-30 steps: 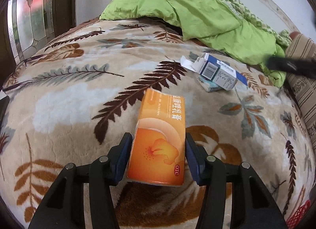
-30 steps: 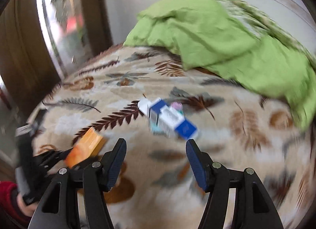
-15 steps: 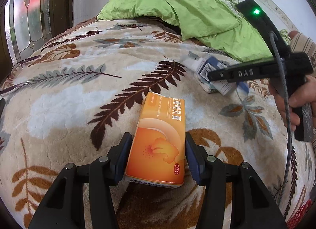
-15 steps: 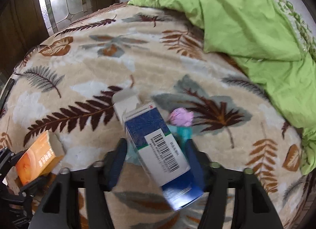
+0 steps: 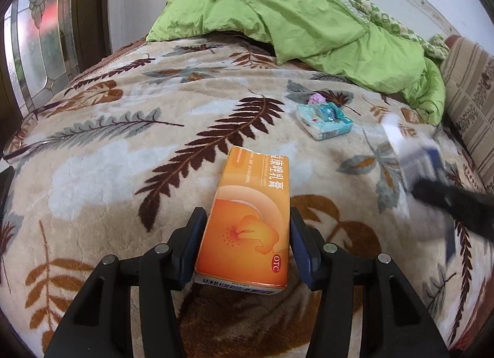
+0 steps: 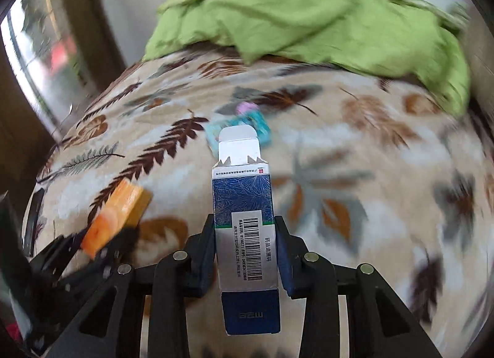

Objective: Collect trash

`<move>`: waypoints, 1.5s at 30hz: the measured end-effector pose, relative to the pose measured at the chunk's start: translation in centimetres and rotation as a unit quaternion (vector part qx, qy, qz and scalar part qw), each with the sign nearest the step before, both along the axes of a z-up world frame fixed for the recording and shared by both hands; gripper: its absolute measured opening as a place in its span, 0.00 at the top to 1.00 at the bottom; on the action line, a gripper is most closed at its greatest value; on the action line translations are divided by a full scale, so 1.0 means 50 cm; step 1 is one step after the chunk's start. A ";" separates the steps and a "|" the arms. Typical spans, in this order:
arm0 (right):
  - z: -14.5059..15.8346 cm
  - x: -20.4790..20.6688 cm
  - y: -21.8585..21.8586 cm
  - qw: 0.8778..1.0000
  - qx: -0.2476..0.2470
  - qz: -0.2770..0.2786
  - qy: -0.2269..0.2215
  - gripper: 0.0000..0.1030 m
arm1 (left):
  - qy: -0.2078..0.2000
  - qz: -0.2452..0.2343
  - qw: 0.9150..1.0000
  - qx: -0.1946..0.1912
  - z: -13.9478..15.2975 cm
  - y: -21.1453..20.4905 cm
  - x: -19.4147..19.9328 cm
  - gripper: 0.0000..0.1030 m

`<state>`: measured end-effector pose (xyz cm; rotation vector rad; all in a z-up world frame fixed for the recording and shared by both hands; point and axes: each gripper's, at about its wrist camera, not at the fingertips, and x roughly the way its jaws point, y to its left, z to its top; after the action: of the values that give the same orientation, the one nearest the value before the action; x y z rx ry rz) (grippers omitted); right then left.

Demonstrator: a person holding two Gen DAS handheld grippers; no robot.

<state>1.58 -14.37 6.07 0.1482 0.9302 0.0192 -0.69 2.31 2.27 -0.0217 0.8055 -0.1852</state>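
My left gripper (image 5: 247,219) is shut on an orange medicine box (image 5: 256,179), held just over the leaf-patterned blanket (image 5: 108,160). My right gripper (image 6: 244,228) has its jaws closing on a blue and white box (image 6: 244,200), and the pads press its sides. The white end flap of that box stands open. In the left wrist view the same blue and white box (image 5: 413,160) and the right gripper (image 5: 454,200) appear blurred at the right. From the right wrist view the orange box (image 6: 119,213) shows at lower left.
A small teal tissue pack (image 5: 324,122) and a pink crumpled wad (image 5: 317,98) lie on the blanket. A green quilt (image 5: 308,18) is heaped at the back. A striped cushion (image 5: 469,86) borders the right, a stained-glass door (image 5: 40,49) the left.
The right gripper came down over the blue box, closed on it and carried it off the tissue pack toward the near right. The left gripper kept still with the orange box.
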 end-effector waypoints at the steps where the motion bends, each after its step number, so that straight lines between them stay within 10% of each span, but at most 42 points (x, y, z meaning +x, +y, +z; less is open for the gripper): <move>1: 0.001 -0.029 -0.001 1.000 0.006 -0.012 -0.007 0.64 | -0.004 -0.002 1.000 0.004 0.002 -0.003 -0.004 0.50; 23: -0.006 -0.223 -0.048 0.992 0.052 -0.093 -0.061 0.64 | -0.065 -0.038 0.995 0.063 0.040 -0.060 -0.117 0.62; 34: -0.006 -0.226 -0.051 0.992 0.060 -0.095 -0.064 0.64 | 0.019 -0.005 0.999 -0.038 0.036 0.011 -0.078 0.42; 45: -0.008 -0.227 -0.054 0.991 0.073 -0.087 -0.070 0.64 | 0.079 0.005 0.997 -0.013 0.004 -0.031 0.010 0.38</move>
<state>-9.74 -17.08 5.68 0.3586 0.7732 -0.0623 -0.20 0.78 2.49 -0.0665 0.9599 -0.1864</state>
